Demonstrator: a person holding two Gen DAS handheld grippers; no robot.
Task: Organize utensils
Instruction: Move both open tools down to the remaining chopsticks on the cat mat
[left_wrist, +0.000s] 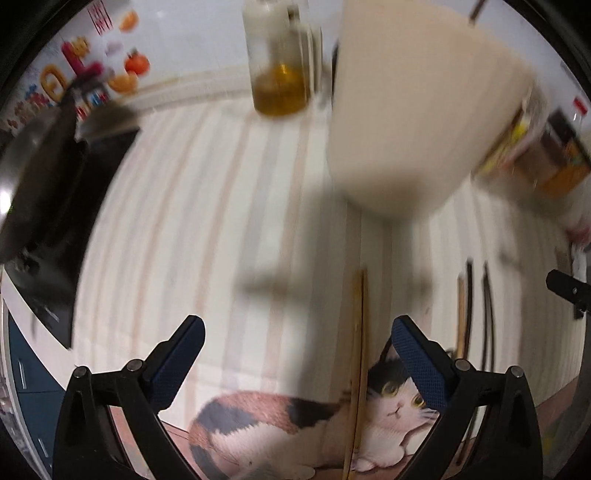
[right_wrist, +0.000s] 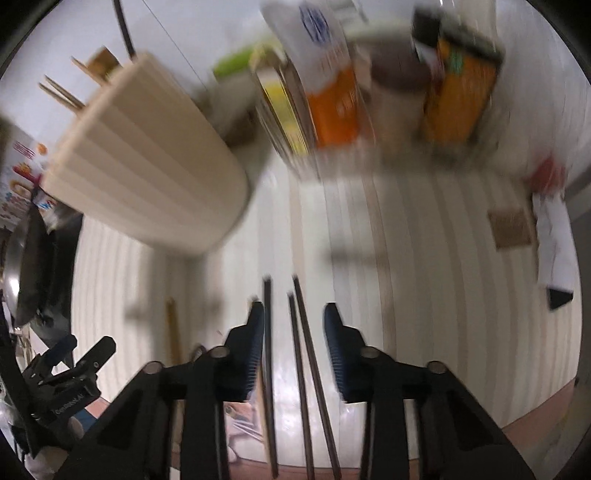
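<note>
Right gripper (right_wrist: 294, 332) stood half open, empty, over three dark chopsticks (right_wrist: 295, 369) near the desk's (right_wrist: 424, 258) front edge; left gripper (left_wrist: 295, 354) gaped wide, empty, beside a light chopstick (left_wrist: 357, 350); ribbed holder (right_wrist: 147, 166) stood behind

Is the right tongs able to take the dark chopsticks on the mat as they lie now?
Probably yes. The right tongs are open, and the dark chopsticks lie loose on the striped mat between the two fingers, with nothing on top. The picture is blurred, so height above them is unclear.
</note>
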